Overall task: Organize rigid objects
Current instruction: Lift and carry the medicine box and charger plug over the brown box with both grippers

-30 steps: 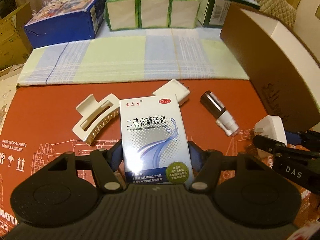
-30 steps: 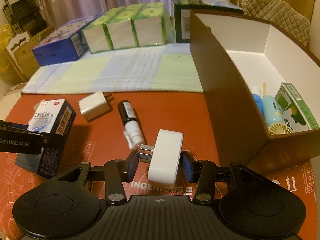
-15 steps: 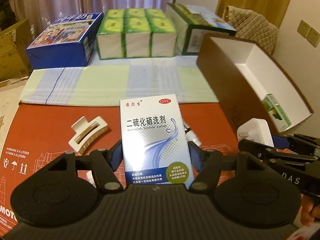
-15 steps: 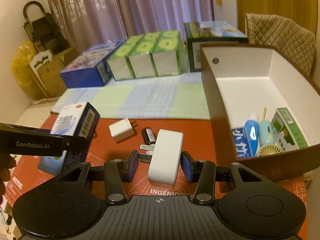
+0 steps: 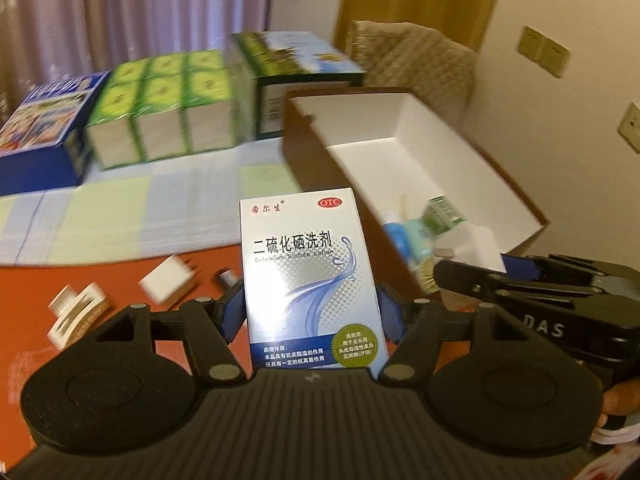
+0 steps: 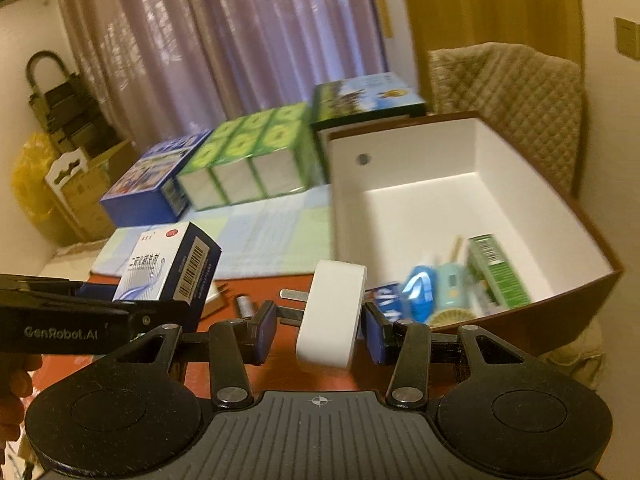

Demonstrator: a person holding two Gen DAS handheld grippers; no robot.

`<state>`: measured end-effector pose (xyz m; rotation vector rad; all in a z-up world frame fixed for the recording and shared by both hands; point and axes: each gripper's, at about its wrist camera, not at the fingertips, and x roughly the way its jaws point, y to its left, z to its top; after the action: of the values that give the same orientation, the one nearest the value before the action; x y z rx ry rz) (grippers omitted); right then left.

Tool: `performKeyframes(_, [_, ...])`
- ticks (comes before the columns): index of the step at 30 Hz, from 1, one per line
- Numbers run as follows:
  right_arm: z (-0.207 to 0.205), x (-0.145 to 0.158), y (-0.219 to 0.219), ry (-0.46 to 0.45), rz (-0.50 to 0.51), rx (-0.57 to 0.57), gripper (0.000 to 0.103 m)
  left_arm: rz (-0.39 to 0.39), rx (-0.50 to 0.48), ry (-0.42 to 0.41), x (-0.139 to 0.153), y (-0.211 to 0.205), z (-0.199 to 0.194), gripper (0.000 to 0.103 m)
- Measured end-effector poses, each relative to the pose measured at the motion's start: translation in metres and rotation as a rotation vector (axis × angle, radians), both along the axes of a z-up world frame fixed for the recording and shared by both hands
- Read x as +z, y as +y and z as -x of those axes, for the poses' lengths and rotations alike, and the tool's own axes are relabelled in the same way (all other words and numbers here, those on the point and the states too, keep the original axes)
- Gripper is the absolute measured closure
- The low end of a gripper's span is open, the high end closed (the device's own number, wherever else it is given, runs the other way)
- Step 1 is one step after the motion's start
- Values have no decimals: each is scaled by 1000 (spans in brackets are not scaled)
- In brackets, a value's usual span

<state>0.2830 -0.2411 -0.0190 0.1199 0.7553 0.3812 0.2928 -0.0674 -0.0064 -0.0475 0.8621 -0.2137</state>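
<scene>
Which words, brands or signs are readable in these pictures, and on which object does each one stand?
"OTC": red oval on the medicine box, held by the left gripper.
"二硫化硒洗剂": same box, front.
"Selenium Sulfide Lotion": below it, partly faint.
"DAS": side of the right gripper.
"GenRobot.AI": side of the left gripper, right wrist view.
Small print low on the medicine box, its barcode digits, and the cartons behind: too blurred to read.
The white plug adapter: no text.

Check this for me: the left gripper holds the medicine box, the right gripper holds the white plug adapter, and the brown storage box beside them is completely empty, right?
Not quite. The storage box is not empty: the right wrist view shows a green carton and tubes lying in it. The rest stands: the left gripper holds the medicine box and the right gripper holds the white plug adapter.
</scene>
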Motion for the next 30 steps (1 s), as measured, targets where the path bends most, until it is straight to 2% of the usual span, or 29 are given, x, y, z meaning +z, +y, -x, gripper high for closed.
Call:
performKeyframes(10, [-31,20,-66,-55,-7,-84,60,22,-86,-53,19,-67,-39,39])
performKeyframes(16, [-60,25,-95,-81,9,-91,60,9,-111,-57,19,-102,-73,39])
performKeyframes(19, [-81,22,-105,-81,23,-83,60,-25,-114,-53,13,-116,-93,39])
performKeyframes(22, [-105,14,-112,-58,31,-78,60,-35,-112,-31,5,-124,-116,39])
performKeyframes(26, [-138,0,-116,-14,52,-69,60,-87,-102,-5,-11,-133,-148,39])
performKeyframes(30, [-168,-14,-114,9,95,-44,60,-99,-93,36,-28,-135,-178,39])
